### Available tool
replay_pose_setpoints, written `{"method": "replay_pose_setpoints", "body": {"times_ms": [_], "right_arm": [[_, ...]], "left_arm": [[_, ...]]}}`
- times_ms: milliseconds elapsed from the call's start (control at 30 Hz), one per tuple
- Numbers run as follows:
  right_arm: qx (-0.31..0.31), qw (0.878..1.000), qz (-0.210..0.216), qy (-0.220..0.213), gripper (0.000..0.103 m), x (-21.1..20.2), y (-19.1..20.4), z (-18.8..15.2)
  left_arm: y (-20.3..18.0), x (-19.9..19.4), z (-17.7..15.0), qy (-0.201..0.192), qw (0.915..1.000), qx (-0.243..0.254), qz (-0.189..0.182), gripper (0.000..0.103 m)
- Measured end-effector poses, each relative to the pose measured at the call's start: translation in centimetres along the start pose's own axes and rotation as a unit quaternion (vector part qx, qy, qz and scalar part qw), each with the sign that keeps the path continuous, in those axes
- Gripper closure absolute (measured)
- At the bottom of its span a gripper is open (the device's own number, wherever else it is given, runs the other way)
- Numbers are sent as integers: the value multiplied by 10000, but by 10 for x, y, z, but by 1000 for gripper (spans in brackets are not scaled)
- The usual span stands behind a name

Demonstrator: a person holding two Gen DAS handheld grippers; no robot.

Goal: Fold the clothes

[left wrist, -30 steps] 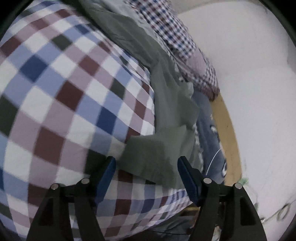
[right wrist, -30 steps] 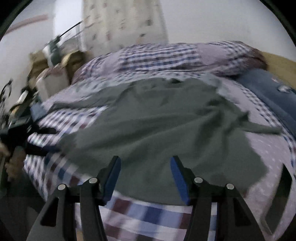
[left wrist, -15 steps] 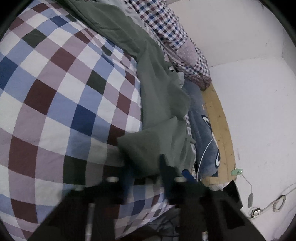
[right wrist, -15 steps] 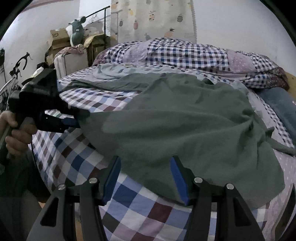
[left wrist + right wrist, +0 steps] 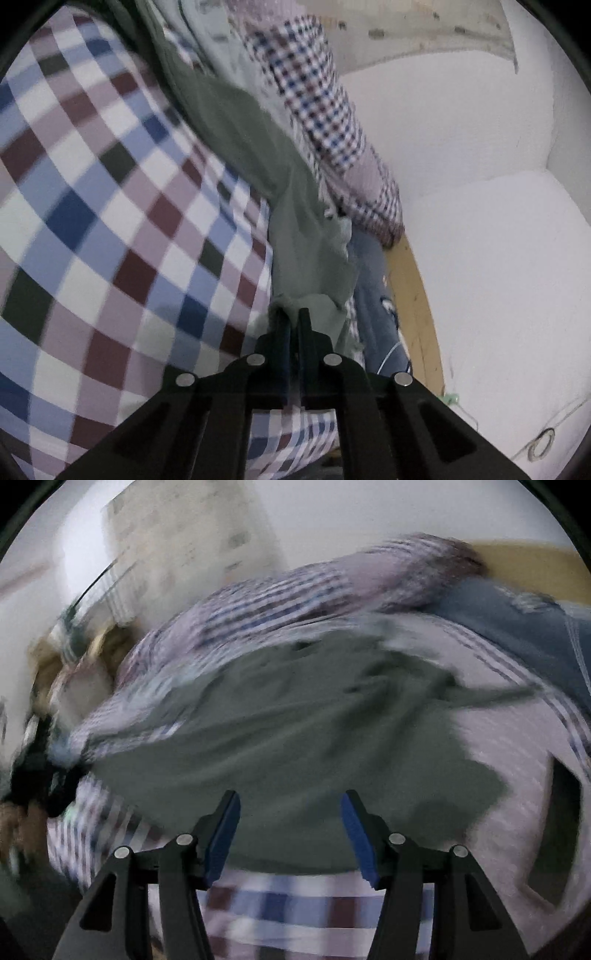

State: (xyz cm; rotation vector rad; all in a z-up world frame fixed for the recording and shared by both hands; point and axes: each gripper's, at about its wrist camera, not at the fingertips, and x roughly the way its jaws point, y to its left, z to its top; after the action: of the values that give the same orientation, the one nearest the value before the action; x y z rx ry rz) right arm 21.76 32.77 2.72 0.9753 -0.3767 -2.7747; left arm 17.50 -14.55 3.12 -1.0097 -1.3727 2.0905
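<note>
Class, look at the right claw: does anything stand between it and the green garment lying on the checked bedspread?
Nothing visible does. The right claw is open just above the green garment, with only bare cloth between its blue pads.

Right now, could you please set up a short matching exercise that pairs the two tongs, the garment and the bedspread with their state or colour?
Things:
1. left tongs
2. right tongs
3. garment
4. bedspread

States or colours:
A. checked in blue, maroon and white
B. open, holding nothing
C. grey-green, spread over the bed
D. shut on a cloth corner

Pairs: 1-D, 2-B, 3-C, 4-A
</note>
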Motion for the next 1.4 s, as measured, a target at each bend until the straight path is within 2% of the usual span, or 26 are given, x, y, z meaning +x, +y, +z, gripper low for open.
{"method": "replay_pose_setpoints", "body": {"times_ms": [133, 267, 400, 500, 600, 733, 867, 933, 967, 1000, 1167, 1400], "right_arm": [[1141, 9923, -363, -323, 42, -25, -60, 9], [1879, 9813, -293, -307, 40, -34, -92, 5], [1786, 9837, 65, 218, 40, -15, -81, 0], [1271, 9894, 256, 649, 40, 2, -56, -4], [866, 9900, 452, 1022, 40, 16, -33, -11], [425, 9886, 411, 1382, 41, 34, -11, -20], [290, 9885, 257, 1463, 42, 40, -6, -21], [43, 9885, 139, 1507, 46, 43, 0, -21], [-79, 9880, 90, 1537, 66, 43, 4, -22], [-166, 9874, 45, 1574, 103, 43, 6, -23], [-329, 9885, -85, 1477, 102, 20, 11, -17], [-38, 9936, -382, 1058, 103, -64, -15, 7]], "left_arm": [[-1, -20, 11, -463, 9989, -50, -86, 102], [4, -44, 25, -976, 9948, -223, -187, 102], [14, -71, 43, -1523, 9869, -445, -306, 102], [20, -87, 53, -1884, 9798, -566, -361, 102], [30, -95, 60, -2001, 9767, -685, -363, 102], [32, -94, 65, -1965, 9780, -648, -281, 102], [30, -95, 61, -1881, 9801, -588, -251, 102], [30, -96, 57, -1833, 9811, -572, -232, 102], [29, -96, 55, -1809, 9816, -564, -222, 102], [29, -96, 53, -1785, 9821, -556, -212, 102], [27, -99, 42, -1656, 9847, -512, -164, 102], [-2, -96, -16, -696, 9973, -139, -166, 102]]}}
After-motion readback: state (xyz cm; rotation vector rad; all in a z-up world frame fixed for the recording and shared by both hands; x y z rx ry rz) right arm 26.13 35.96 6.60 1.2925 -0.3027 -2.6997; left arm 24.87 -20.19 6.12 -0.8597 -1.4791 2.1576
